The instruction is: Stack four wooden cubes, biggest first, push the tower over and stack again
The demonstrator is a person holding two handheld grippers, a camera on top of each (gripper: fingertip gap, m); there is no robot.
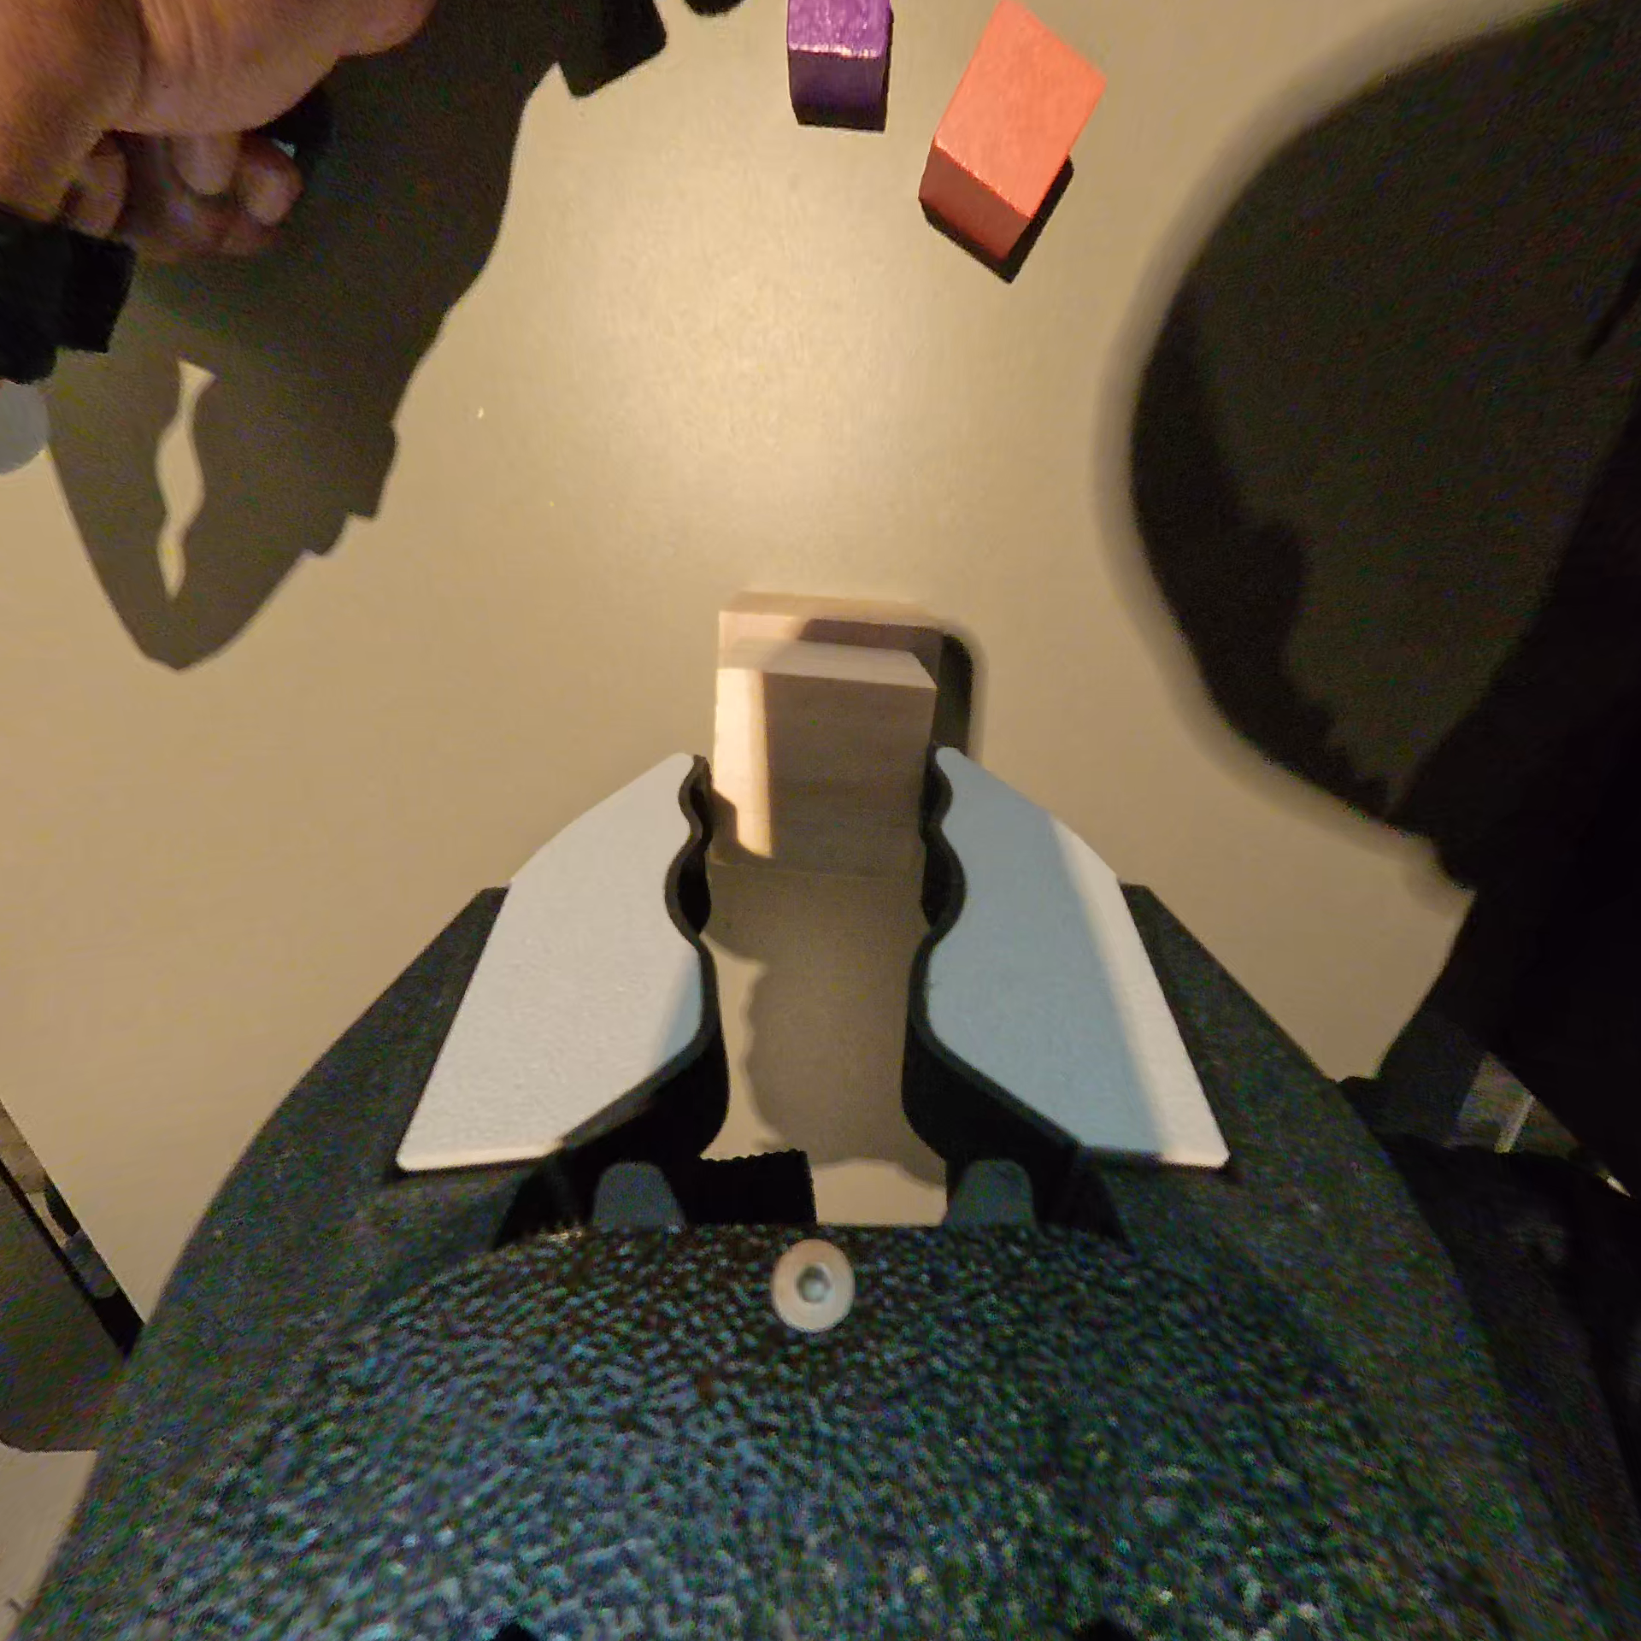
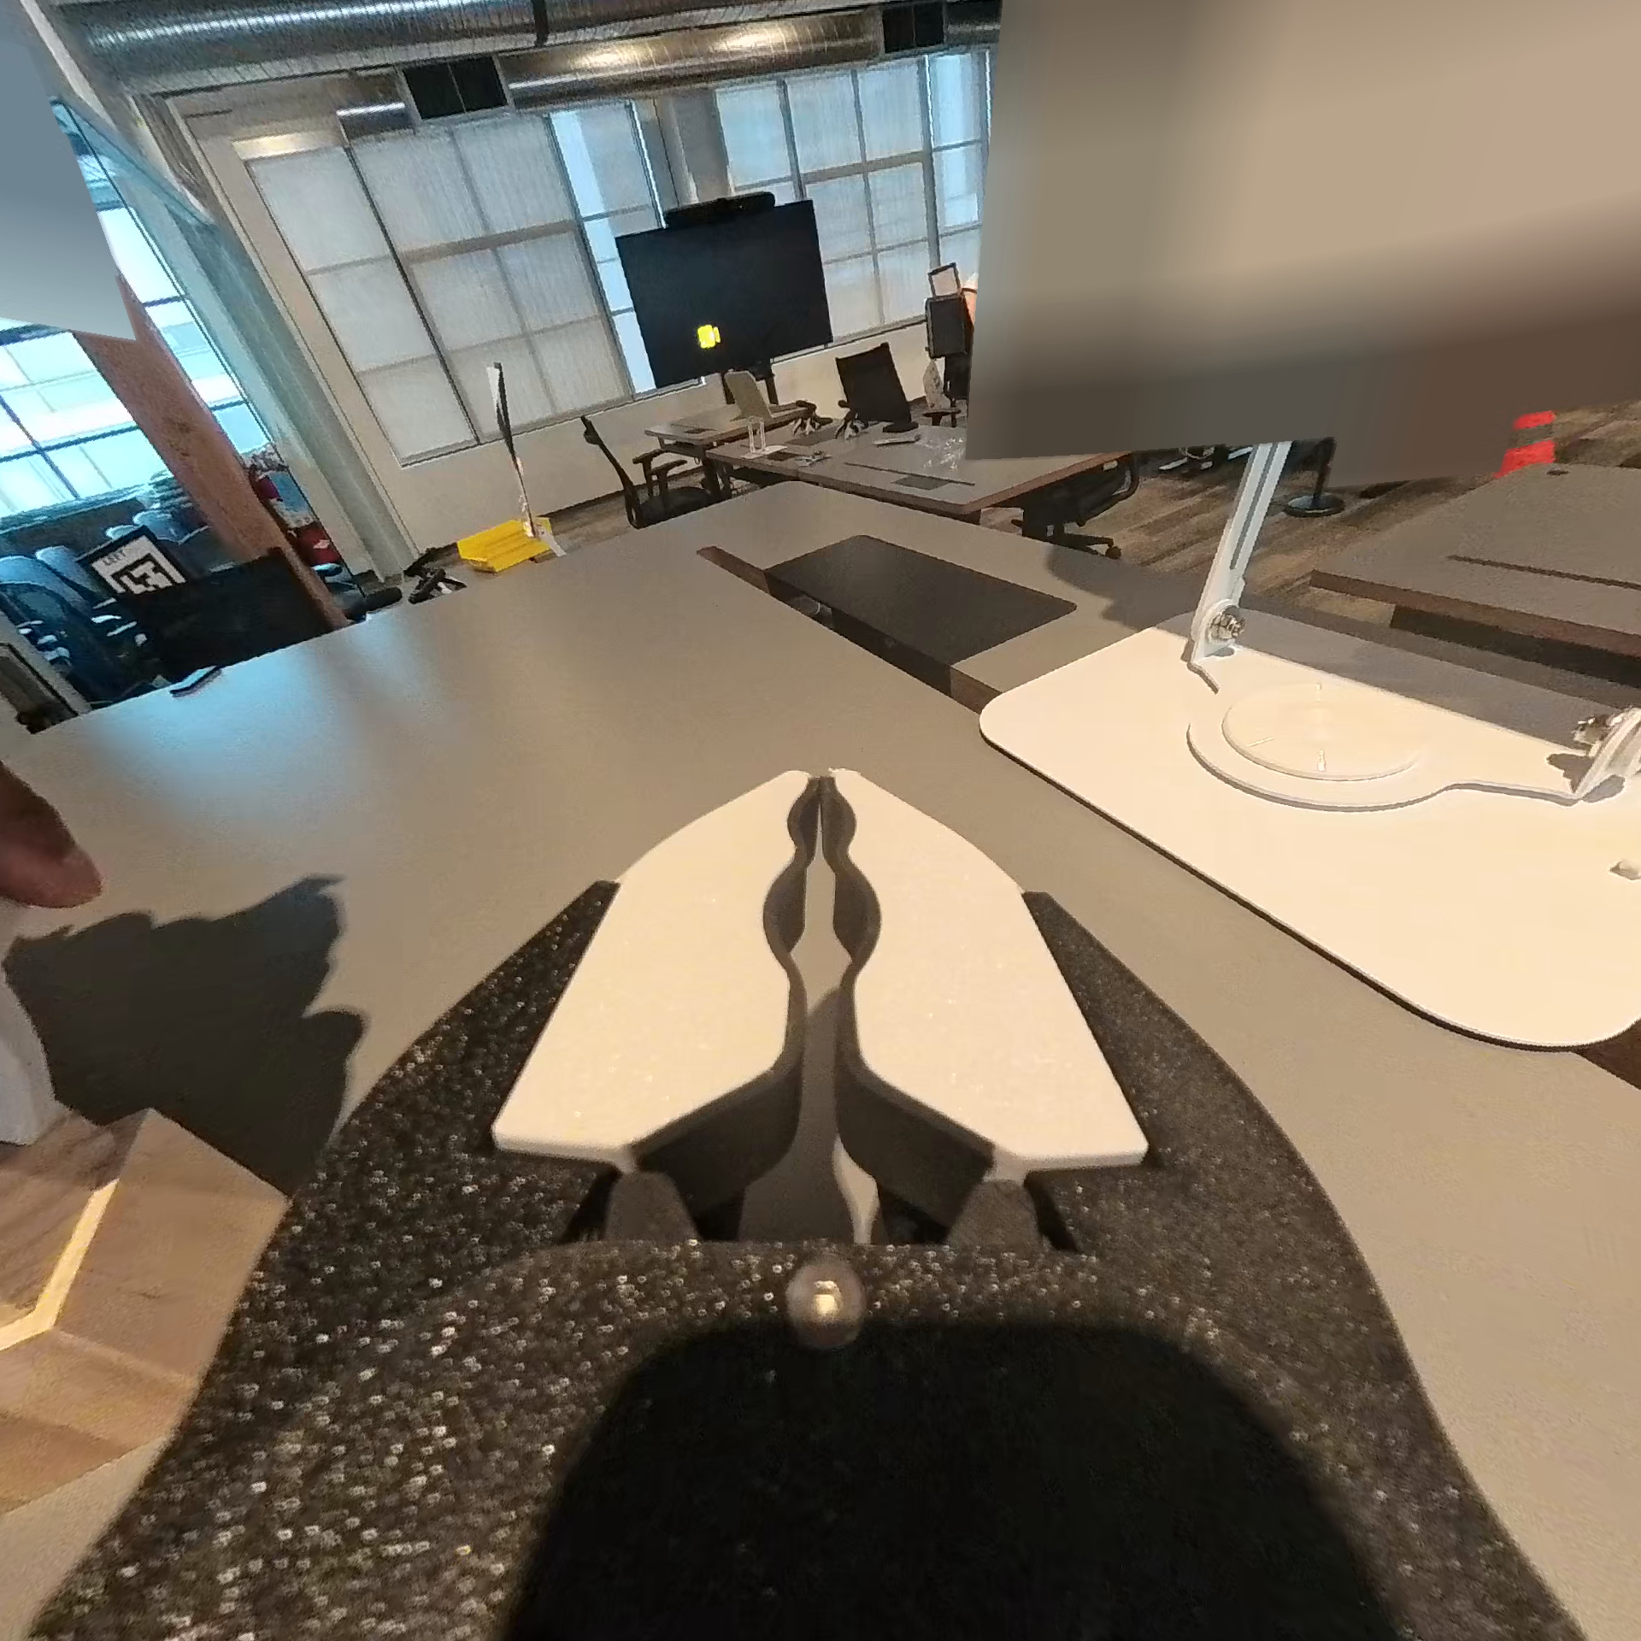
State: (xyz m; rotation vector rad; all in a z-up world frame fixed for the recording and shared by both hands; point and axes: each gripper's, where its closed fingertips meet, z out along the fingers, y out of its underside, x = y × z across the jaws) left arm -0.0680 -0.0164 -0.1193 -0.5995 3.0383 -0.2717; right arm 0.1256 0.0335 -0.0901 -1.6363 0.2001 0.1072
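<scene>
In the left wrist view my left gripper [image 1: 817, 772] points down at the table, shut on a plain wooden cube [image 1: 844, 728]. That cube sits over a larger plain wooden cube [image 1: 826, 622], whose far edge shows behind it. A purple cube [image 1: 839, 62] and an orange-red cube [image 1: 1008, 133] lie apart on the table farther off. My right gripper [image 2: 821, 781] is shut and empty, held above the grey table [image 2: 533, 710] and pointing across the room; no cube shows in its view.
A hand [image 1: 160, 107] at the top left of the left wrist view holds the other gripper's black body. A person's dark clothing [image 1: 1465, 577] fills the right side. A white stand base [image 2: 1332, 844] sits on the table's right. A fingertip [image 2: 40, 852] shows at the left edge. My right fingertips sit around 20 cm from my left ones.
</scene>
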